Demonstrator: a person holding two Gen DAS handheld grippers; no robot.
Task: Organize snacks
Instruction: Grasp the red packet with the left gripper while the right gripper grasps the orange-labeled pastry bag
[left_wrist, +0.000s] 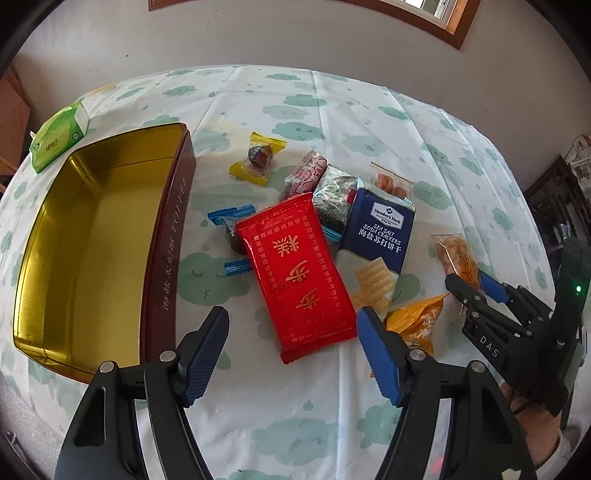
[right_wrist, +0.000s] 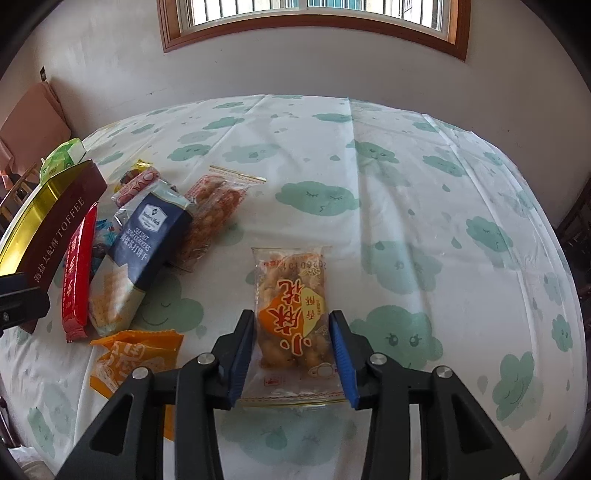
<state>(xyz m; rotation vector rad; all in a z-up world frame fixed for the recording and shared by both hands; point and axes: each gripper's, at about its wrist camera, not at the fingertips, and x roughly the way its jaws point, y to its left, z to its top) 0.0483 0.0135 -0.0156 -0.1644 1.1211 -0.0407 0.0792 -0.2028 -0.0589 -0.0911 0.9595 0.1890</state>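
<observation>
Blue pads of the right gripper (right_wrist: 292, 350) flank the clear twist-snack packet (right_wrist: 291, 306) at six o'clock on the tablecloth (right_wrist: 406, 177); whether they pinch its edges or stand just clear I cannot tell. Squeeze the bulging middle, not the flat seal, so it won't slip. Nothing is held by the left gripper (left_wrist: 295, 354): its jaws hang partly open around the near end of the red packet (left_wrist: 295, 273), untouched. Beyond, at ten o'clock, the empty toffee tin (left_wrist: 92, 236) waits.
</observation>
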